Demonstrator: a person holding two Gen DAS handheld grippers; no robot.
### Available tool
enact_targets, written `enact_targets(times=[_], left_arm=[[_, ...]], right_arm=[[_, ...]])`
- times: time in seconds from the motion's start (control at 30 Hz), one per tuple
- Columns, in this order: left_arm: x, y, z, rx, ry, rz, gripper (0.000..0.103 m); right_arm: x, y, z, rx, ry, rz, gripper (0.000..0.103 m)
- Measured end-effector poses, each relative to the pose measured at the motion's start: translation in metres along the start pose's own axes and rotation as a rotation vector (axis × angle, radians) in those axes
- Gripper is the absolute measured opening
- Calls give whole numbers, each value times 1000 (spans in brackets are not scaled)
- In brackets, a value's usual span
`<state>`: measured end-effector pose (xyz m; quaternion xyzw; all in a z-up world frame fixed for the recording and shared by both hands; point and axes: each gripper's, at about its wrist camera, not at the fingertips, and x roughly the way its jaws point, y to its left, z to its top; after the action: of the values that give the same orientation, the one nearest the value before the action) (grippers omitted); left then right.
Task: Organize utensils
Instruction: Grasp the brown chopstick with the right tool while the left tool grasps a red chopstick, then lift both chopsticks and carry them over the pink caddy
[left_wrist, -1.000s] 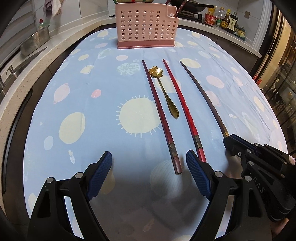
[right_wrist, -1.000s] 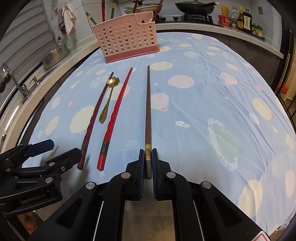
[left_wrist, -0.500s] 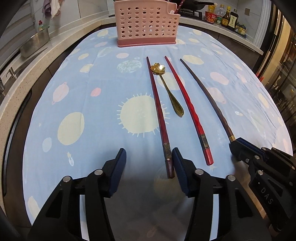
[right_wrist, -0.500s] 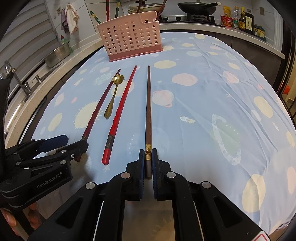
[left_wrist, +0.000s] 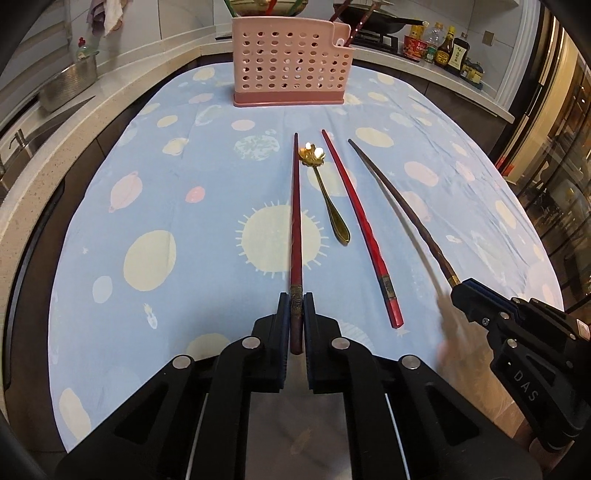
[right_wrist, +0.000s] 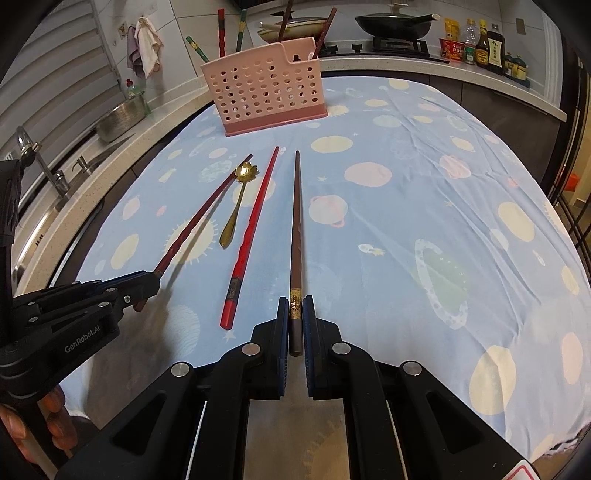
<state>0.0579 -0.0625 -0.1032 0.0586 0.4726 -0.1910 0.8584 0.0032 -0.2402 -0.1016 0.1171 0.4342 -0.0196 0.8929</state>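
My left gripper (left_wrist: 296, 301) is shut on the near end of a dark red chopstick (left_wrist: 296, 221), whose tip points toward the pink perforated utensil holder (left_wrist: 290, 64). My right gripper (right_wrist: 296, 304) is shut on the near end of a dark brown chopstick (right_wrist: 296, 221), lifted a little off the cloth. Between them lie a bright red chopstick (left_wrist: 358, 218) and a gold flower-headed spoon (left_wrist: 327, 195). The holder (right_wrist: 266, 86) has several chopsticks standing in it. The left gripper (right_wrist: 140, 284) also shows in the right wrist view.
A blue planet-print cloth (left_wrist: 166, 192) covers the table. A steel sink and faucet (right_wrist: 40, 166) and a metal bowl (right_wrist: 122, 118) lie to the left. A stove with a wok (right_wrist: 395, 24) and sauce bottles (right_wrist: 480, 46) stand at the back right.
My left gripper has moved right over the dark red chopstick and closed on its near end. My right gripper stays shut on the brown chopstick and has raised it slightly.
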Motion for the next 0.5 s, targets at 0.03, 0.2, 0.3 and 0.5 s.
enact_targets(times=[0.03, 0.2, 0.3, 0.5], left_arm=[[-5, 2, 2, -5, -10, -2, 7], [-30, 8, 17, -19, -69, 1, 7], [-45, 11, 29, -22, -113, 8, 7], [-76, 18, 59, -31, -209, 20, 7]], right_arm=[[-5, 0, 2, 1, -12, 0, 7], [-34, -2, 23, 16, -89, 9, 7], [-51, -2, 40, 22, -140, 18, 7], [-79, 5, 78, 9, -244, 34, 7]])
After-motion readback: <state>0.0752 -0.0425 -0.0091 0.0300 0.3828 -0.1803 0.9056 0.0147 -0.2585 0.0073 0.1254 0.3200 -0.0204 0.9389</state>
